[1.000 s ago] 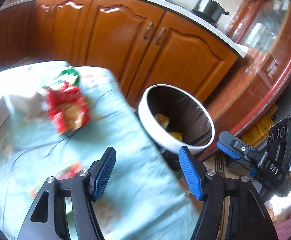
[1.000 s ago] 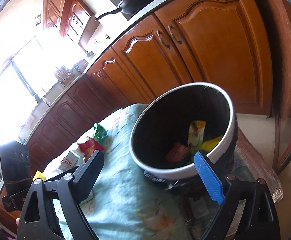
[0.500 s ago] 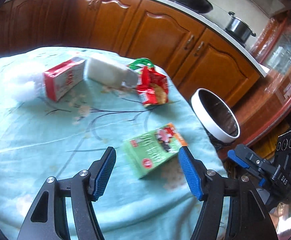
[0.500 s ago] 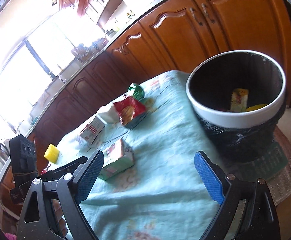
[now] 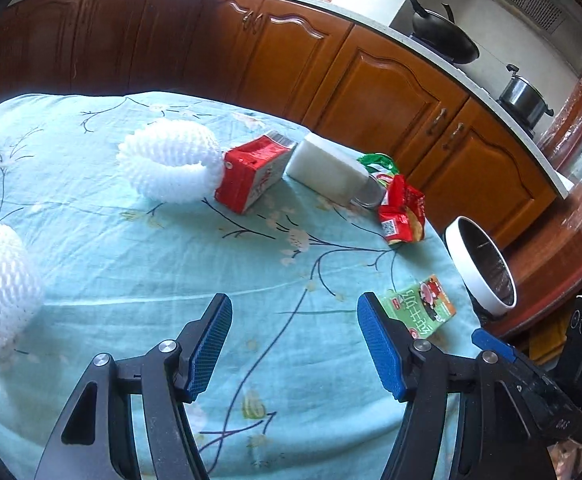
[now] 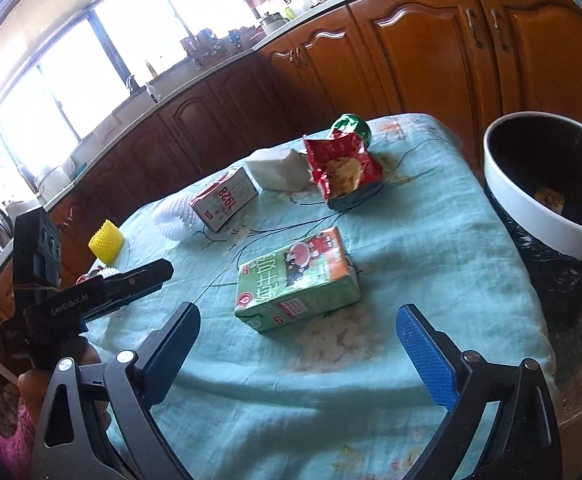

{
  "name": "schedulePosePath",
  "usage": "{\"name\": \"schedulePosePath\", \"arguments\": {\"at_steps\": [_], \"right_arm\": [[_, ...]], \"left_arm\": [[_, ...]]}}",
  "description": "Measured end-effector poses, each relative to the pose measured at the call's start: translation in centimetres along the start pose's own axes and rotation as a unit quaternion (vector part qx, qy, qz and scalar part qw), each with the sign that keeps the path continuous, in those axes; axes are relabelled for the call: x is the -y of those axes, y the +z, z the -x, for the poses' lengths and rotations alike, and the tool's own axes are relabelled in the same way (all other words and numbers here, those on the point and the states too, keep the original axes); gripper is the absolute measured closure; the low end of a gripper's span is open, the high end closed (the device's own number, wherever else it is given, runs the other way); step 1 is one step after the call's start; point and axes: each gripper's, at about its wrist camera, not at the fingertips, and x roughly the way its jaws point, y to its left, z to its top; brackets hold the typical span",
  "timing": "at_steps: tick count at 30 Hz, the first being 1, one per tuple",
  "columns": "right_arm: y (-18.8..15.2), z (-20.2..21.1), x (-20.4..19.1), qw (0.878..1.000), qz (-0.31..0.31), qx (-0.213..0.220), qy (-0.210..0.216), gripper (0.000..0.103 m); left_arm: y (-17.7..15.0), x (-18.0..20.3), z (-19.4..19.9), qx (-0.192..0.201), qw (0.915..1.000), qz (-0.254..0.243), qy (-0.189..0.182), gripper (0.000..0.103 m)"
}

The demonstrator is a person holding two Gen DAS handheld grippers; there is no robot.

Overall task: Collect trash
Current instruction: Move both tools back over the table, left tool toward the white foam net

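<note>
Presently, entry for the next piece of trash:
Item: green carton (image 6: pixel 297 280), lying flat on the cloth-covered worktop (image 6: pixel 391 380); seen also at the worktop's edge from the left wrist (image 5: pixel 421 306).
Long axis: slantwise across the right wrist view, from lower left to upper right.
Right tongs (image 6: pixel 309 344): jaws have just been opening and stand wide; nothing between them; the carton lies just ahead, roughly centred on the gap.
Left tongs (image 5: pixel 293 344): partly open, empty; the carton lies off to their right, outside the blue pad (image 5: pixel 381 350).
Nearer hand: the right, by judgement.
Bin (image 6: pixel 531 208): white-rimmed, black-lined, beside the worktop to the right of the carton.
Coming move, judged: the right tongs go forward and down, closing across the carton's short width.
Other trash: red carton (image 6: pixel 225 200), red snack bag (image 6: pixel 343 168), white foam netting (image 5: pixel 171 168), all farther back.
</note>
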Motion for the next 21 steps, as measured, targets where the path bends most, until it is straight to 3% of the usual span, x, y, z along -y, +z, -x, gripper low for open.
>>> {"name": "schedulePosePath", "arguments": {"at_steps": [10,14,21], "right_arm": [[0.2,-3.8,-3.3,0.991,0.123,-0.042,-0.043,0.001],[1.0,-5.1,-2.8,0.99,0.124,-0.054,-0.048,0.001],[2.2,-6.5,-1.8,0.993,0.092,-0.062,-0.029,0.001]], "left_arm": [[3.3,-4.0,0.9,0.027,0.9981,0.017,0.053,0.025],[5.4,-5.3,-0.2,0.026,0.9967,0.024,0.073,0.022],[8.1,-6.6,-3.7,0.014,0.9962,0.04,0.076,0.023]]}}
